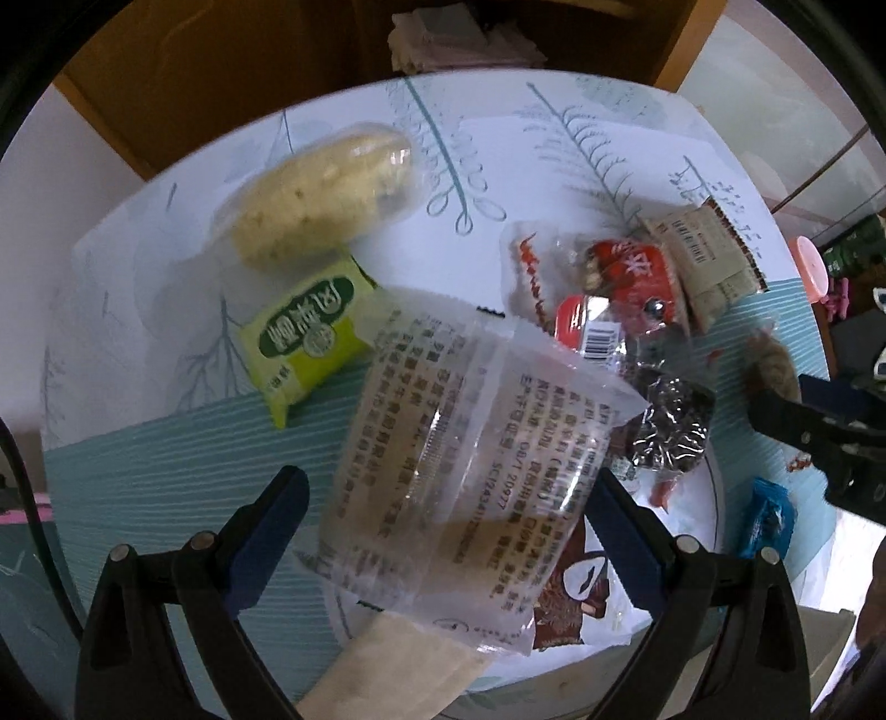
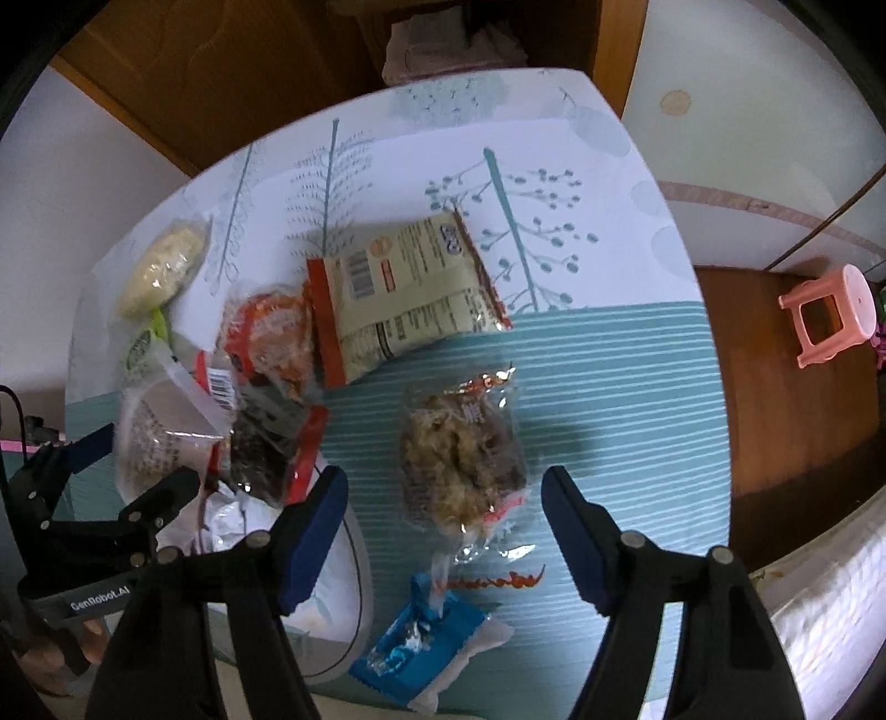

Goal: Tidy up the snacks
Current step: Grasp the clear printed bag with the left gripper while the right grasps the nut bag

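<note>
Table (image 2: 609,387) strewn with snacks; clear pack (image 1: 465,465) sits between left gripper (image 1: 443,531) jaws, wide, untouched. Right gripper (image 2: 443,526), half-open, straddles floss cake (image 2: 459,459) at its 12 o'clock. Best centre each pack, then squeeze gently so nothing gets crushed.

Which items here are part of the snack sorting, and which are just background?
Job:
clear printed packet between the left gripper's open jaws
clear packet of brown crumbly snack between the right gripper's jaws, not pinched
green packet
cream packet with barcode
blue packet
white plate

Background:
pink stool
folded cloth
</note>
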### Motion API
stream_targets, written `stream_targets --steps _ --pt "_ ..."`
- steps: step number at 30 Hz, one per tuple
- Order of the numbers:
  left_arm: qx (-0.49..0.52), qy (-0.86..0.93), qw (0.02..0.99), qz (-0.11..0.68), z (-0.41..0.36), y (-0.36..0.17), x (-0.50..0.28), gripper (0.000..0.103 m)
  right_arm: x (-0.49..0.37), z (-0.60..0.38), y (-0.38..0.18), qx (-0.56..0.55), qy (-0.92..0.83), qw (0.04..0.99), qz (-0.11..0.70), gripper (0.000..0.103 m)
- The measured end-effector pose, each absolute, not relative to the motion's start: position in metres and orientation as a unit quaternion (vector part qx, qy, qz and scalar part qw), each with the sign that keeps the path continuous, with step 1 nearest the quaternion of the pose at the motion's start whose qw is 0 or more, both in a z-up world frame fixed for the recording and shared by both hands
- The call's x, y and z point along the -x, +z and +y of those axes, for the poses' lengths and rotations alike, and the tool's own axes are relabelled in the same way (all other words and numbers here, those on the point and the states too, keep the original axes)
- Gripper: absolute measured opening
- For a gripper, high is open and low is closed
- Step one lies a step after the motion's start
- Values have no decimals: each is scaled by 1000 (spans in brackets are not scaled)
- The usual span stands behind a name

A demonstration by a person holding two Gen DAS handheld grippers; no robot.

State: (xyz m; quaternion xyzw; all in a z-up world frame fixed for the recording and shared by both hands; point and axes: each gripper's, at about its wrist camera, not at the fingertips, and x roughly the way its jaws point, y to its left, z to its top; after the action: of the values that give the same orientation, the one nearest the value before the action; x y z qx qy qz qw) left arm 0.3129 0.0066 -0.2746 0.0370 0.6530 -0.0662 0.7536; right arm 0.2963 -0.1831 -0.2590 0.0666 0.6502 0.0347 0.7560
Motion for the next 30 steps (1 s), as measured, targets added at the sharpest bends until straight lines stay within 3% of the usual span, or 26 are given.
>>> stream_targets --steps 5,12,19,30 --pt "-32 -65 755 652 6 -281 -312 91 -296 -178 -267 -50 32 754 654 47" --pt "-19 -56 769 637 6 -273 -303 72 -288 -177 -266 -55 50 757 649 44" --pt "-5 -30 786 617 13 -246 -291 70 -273 -173 -248 -71 69 765 636 39" --pt "7 -37 833 552 24 -139 -229 70 -230 -161 -174 -101 125 794 586 38"
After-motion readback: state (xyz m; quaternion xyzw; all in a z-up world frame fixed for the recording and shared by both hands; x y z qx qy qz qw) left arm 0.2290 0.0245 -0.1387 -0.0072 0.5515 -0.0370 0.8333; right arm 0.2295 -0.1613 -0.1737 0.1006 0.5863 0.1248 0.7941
